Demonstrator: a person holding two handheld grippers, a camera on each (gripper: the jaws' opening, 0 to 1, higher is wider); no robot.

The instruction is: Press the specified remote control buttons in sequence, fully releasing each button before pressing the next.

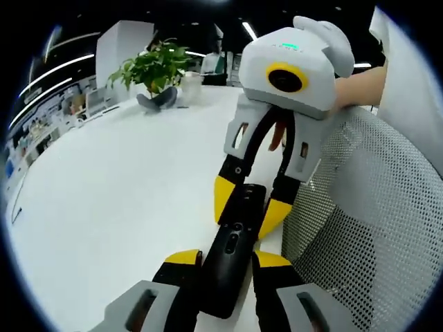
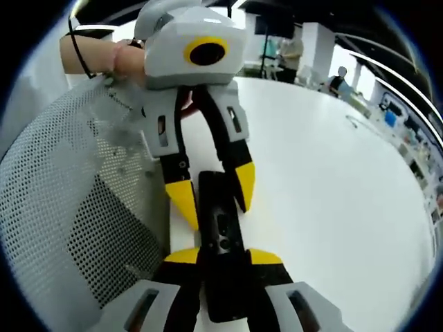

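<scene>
I have the black remote gripped at both ends over the white desk, close to its edge beside a grey mesh chair back. My left gripper is clamped on one end, yellow-tipped jaws pressed to either side of the body. My right gripper is clamped on the other end the same way, and each one shows in the other's view straddling the far end of the remote. The remote's face with its small buttons is turned up between the two grips. A potted plant stands well away across the desk.

I judge this as holding and steadying, not pressing: no jaw tip rests on a button. Next, one of my grippers would have to let go while the other keeps the remote steady, then bring a single jaw tip down squarely on the first named button and lift fully clear. Which button is meant I cannot tell
</scene>
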